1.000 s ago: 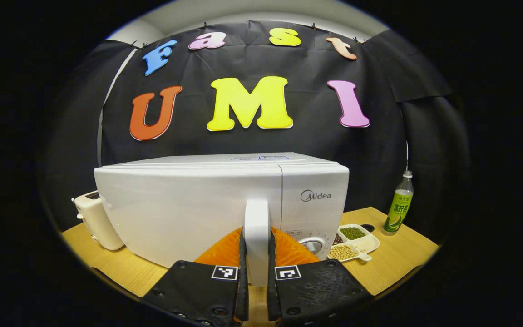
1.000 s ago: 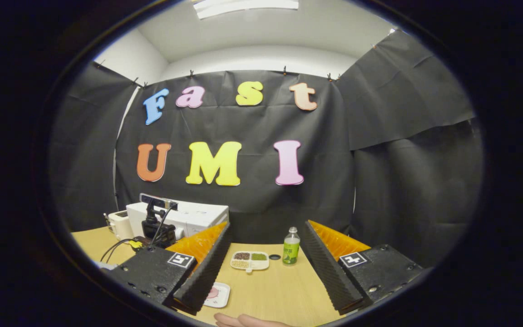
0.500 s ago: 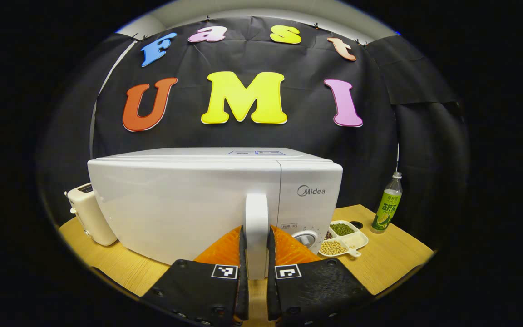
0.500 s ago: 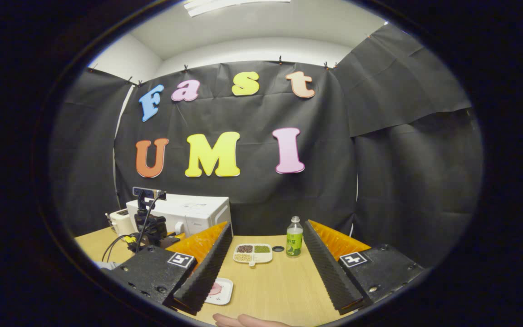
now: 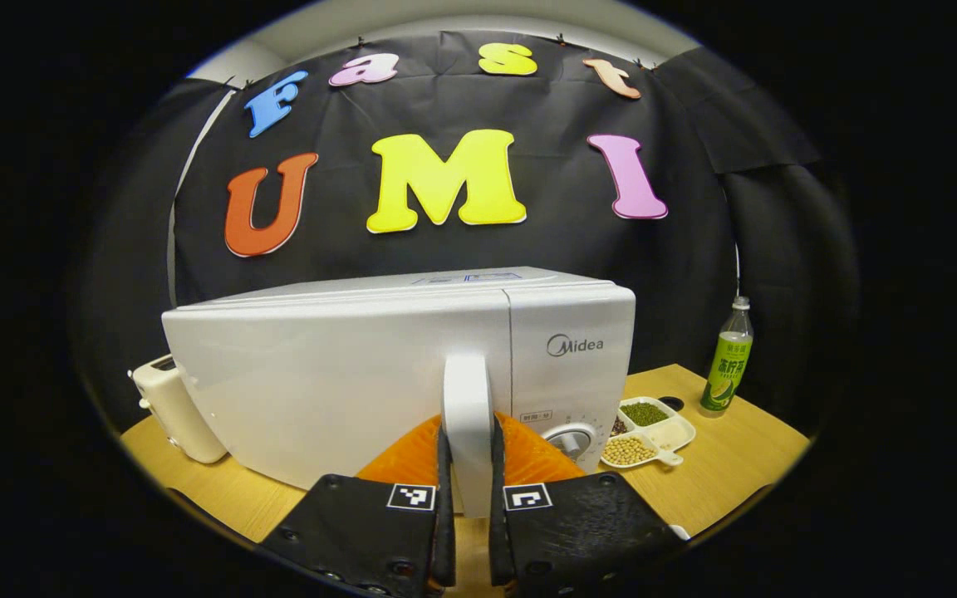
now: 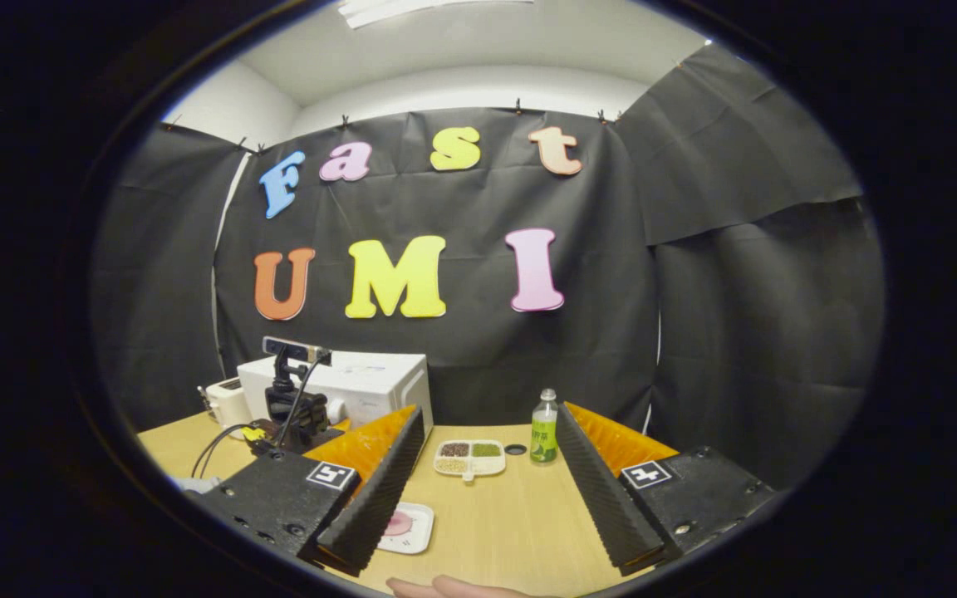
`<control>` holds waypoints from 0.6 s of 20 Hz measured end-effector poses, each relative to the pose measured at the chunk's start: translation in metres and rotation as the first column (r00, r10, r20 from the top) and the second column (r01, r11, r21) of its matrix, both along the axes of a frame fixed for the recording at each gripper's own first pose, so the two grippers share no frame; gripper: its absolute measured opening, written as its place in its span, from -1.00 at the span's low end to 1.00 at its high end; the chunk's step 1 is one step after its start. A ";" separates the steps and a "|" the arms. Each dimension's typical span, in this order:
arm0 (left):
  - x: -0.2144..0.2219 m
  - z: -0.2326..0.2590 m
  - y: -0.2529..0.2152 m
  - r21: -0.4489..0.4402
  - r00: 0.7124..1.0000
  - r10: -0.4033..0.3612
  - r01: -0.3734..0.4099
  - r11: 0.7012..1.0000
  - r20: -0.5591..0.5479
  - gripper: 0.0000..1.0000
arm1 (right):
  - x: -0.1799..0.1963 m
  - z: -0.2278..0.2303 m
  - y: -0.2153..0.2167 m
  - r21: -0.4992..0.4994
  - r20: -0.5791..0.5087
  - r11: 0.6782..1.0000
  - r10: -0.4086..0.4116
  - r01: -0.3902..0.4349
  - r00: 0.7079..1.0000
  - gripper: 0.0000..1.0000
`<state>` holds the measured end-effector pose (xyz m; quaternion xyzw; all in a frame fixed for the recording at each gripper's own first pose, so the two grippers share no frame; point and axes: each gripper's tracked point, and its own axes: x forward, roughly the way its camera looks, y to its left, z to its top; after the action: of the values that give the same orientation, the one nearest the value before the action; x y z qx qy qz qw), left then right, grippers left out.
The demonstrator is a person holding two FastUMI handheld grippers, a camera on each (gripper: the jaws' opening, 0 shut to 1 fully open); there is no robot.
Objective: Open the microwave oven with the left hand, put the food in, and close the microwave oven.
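1. The left gripper (image 5: 468, 531) is clamped on the microwave oven's (image 5: 345, 365) vertical door handle (image 5: 468, 415), giving purchase to pull the door open.
2. The right gripper (image 6: 483, 490) waits with fingers spread, empty.
3. The food plate (image 6: 408, 528) lies just beside its left finger, ready for pickup.

left tool (image 5: 468, 473) clamping microwave handle (image 5: 467, 415), door closed

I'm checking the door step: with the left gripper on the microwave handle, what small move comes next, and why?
Probably pull back to swing the door open: the left gripper is shut on the handle, and the microwave door looks closed.
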<state>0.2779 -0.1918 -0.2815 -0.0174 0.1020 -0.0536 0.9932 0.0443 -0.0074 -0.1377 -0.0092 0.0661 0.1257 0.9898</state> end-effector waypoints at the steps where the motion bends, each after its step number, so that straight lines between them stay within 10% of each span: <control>1: -0.001 -0.003 0.000 -0.035 1.000 -0.010 0.010 0.999 -0.018 -0.69 | 0.001 -0.001 0.000 0.004 -0.002 1.000 0.003 -0.003 1.000 0.87; 3: -0.012 -0.010 -0.002 -0.092 0.999 -0.024 0.021 0.996 -0.035 -0.69 | 0.004 -0.003 -0.004 0.002 -0.001 1.000 -0.006 0.006 1.000 0.87; 4: -0.001 -0.004 -0.004 -0.069 0.999 -0.022 0.020 0.997 -0.029 -1.00 | 0.006 -0.002 -0.005 0.001 0.004 1.000 -0.011 0.011 1.000 1.00; 12: -0.064 -0.001 0.018 -0.015 0.998 -0.057 0.057 0.998 0.024 -1.00 | 0.008 -0.014 -0.013 0.002 -0.016 1.000 -0.028 0.028 0.999 0.86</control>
<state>0.2136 -0.1743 -0.2826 -0.0217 0.0906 -0.0829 0.9922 0.0527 -0.0204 -0.1513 -0.0063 0.0743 0.1122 0.9909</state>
